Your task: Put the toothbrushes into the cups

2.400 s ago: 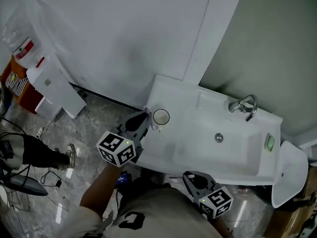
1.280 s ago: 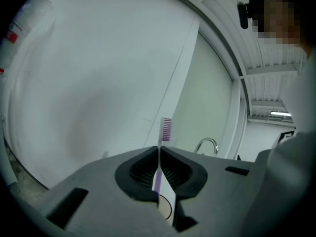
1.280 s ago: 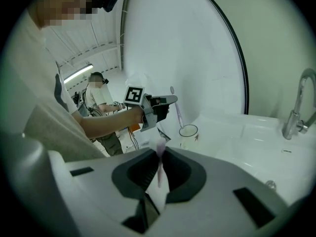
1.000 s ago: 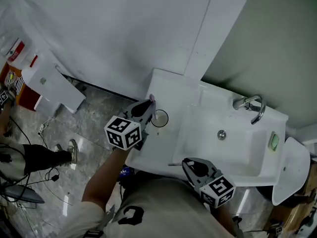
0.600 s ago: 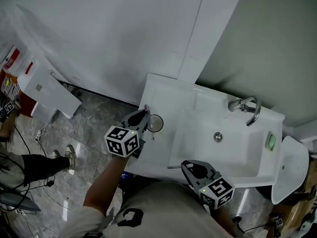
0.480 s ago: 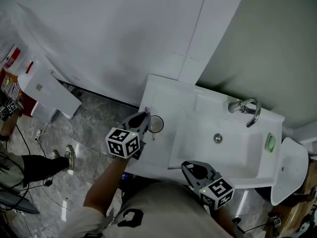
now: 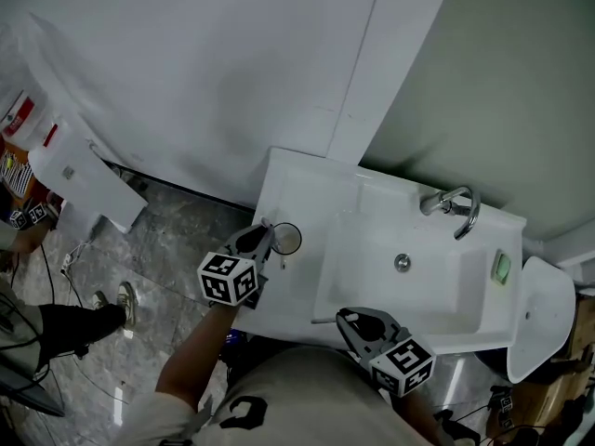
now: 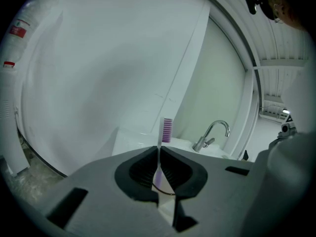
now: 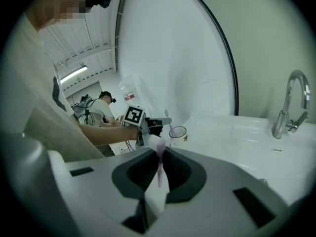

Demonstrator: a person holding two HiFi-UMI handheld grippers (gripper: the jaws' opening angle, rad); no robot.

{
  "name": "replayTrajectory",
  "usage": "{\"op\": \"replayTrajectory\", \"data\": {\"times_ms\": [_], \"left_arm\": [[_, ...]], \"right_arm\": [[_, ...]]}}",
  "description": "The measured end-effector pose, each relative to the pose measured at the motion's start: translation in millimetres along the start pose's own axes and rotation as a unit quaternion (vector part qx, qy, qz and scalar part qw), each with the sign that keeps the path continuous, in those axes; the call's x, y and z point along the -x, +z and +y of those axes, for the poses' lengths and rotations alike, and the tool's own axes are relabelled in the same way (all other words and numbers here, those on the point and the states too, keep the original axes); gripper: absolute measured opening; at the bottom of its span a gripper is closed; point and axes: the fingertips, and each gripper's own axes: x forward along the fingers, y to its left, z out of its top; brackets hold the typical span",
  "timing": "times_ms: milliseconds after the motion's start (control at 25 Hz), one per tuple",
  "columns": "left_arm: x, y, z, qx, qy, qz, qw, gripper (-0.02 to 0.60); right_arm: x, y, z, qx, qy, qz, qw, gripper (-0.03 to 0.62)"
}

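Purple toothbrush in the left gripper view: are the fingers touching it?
Touching. The left gripper view shows both dark fingers pinched against the thin purple-bristled toothbrush at its handle, with no gap.

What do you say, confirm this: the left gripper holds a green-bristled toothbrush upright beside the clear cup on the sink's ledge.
Wrong on one point: the bristles are purple, not green. The left gripper view shows the left gripper holding a purple-bristled toothbrush upright beside the clear cup on the sink's ledge.
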Motion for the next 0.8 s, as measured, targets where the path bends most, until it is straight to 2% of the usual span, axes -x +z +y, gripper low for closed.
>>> {"op": "replayTrajectory", "data": {"times_ms": [360, 480, 600, 800], "left_arm": [[1.5, -7.5, 4.6, 0.009, 0.0, -0.002, 1.0, 0.031], [2.6, -8.6, 9.5, 0.011, 0.01, -0.001, 0.9999, 0.031], [8.4, -10.8, 13.3, 0.024, 0.015, 0.002, 0.9996, 0.117], [26.0, -14.5, 11.5, 0.026, 0.014, 0.01, 0.9995, 0.117]], "right_arm": [[1.2, -3.2, 1.6, -0.003, -0.006, -0.004, 1.0, 0.035], [-0.5, -2.3, 1.7, -0.003, -0.004, -0.005, 1.0, 0.035], [-1.7, -2.7, 2.1, -0.003, -0.002, -0.005, 1.0, 0.037], [-5.2, -1.6, 3.9, 0.0, 0.003, -0.003, 1.0, 0.037]]}}
